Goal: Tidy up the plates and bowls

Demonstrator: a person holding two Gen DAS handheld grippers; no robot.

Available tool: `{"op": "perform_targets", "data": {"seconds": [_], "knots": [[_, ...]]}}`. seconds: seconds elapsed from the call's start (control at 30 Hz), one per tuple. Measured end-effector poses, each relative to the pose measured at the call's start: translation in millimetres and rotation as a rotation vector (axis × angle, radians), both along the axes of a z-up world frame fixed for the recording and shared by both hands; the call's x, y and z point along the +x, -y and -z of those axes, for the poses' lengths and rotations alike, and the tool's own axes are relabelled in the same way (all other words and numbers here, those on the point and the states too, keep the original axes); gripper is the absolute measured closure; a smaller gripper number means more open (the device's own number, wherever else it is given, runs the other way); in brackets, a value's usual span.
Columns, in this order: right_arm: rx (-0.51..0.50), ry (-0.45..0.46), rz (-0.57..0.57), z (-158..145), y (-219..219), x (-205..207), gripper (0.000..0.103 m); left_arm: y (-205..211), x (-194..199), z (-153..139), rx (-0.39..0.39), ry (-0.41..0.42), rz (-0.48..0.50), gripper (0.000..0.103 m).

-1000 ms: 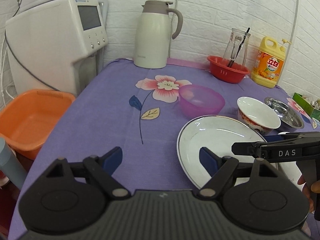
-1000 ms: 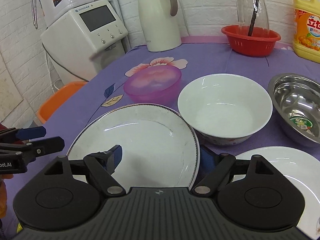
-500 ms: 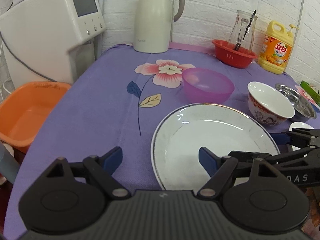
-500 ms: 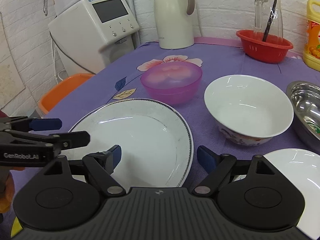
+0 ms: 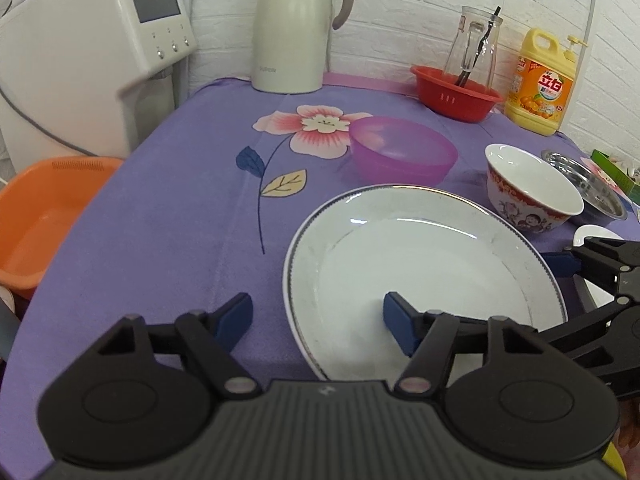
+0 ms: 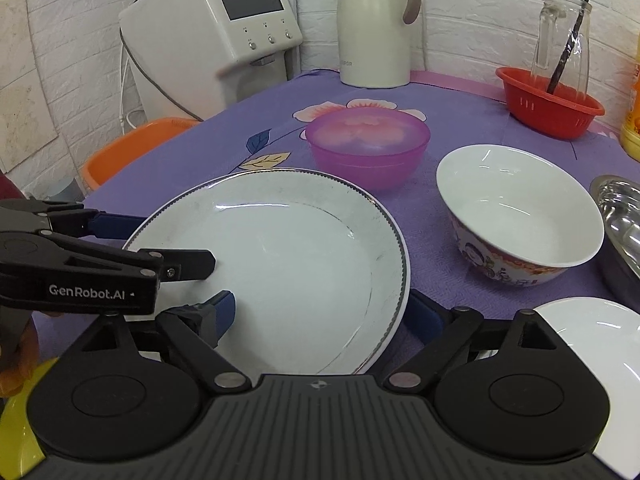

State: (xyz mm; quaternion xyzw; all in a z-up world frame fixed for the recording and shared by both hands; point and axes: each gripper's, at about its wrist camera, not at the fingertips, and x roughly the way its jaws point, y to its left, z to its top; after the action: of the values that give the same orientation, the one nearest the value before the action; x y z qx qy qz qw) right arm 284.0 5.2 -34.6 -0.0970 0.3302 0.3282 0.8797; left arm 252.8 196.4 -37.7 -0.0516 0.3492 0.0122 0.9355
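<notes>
Both grippers are reaching forward side by side, low over the tabletop. The left gripper (image 5: 316, 316) and right gripper (image 6: 320, 314) are holding their jaws spread wide.

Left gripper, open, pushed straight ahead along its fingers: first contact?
Probably the large white plate: the left gripper already straddles its near-left rim, right finger over the plate, left finger over the tablecloth. Height above the rim is unclear. Beyond sits the purple bowl.

We take the cream thermos jug (image 5: 294, 28) as our mark, standing at the back of the purple flowered cloth (image 5: 180, 216). Left of it we see a white appliance with a screen (image 5: 92, 40); below that, an orange basin (image 5: 36, 216). Right of the jug sit a red basket (image 5: 456, 96) holding a glass carafe (image 5: 474, 44), then a yellow detergent bottle (image 5: 540, 84).
</notes>
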Motion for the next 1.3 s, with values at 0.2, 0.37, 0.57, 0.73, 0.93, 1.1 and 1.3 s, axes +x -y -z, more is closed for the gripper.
{"op": "perform_targets", "data": {"seconds": [0.2, 0.37, 0.57, 0.73, 0.93, 1.1, 1.3], "knots": [[0.022, 0.026, -0.002, 2.6, -1.3, -3.7, 0.0, 9.7, 2.5, -1.9, -0.009, 0.002, 0.017, 0.055], [0.028, 0.027, 0.022, -5.2, -2.1, -6.0, 0.0, 15.1, 0.9, -16.8, -0.004, 0.025, -0.026, 0.062], [0.078, 0.105, 0.032, -37.5, 2.8, -28.5, 0.0, 13.2, -19.1, -50.3, -0.013, 0.09, -0.024, 0.062], [0.086, 0.133, 0.037, -51.4, 10.6, -62.2, 0.0, 23.2, -55.9, -62.5, -0.009, 0.112, -0.009, 0.062], [0.087, 0.095, 0.061, -43.3, 24.9, -108.8, 0.0, 37.5, -107.6, -50.7, -0.021, 0.083, 0.005, 0.062], [0.08, 0.059, 0.082, -29.1, 33.3, -143.0, 0.0, 45.5, -139.9, -33.7, -0.043, 0.046, 0.005, 0.062], [0.065, 0.028, 0.105, -10.5, 38.8, -165.0, 0.0, 53.2, -155.5, -17.5, -0.039, 0.018, 0.022, 0.062]]}}
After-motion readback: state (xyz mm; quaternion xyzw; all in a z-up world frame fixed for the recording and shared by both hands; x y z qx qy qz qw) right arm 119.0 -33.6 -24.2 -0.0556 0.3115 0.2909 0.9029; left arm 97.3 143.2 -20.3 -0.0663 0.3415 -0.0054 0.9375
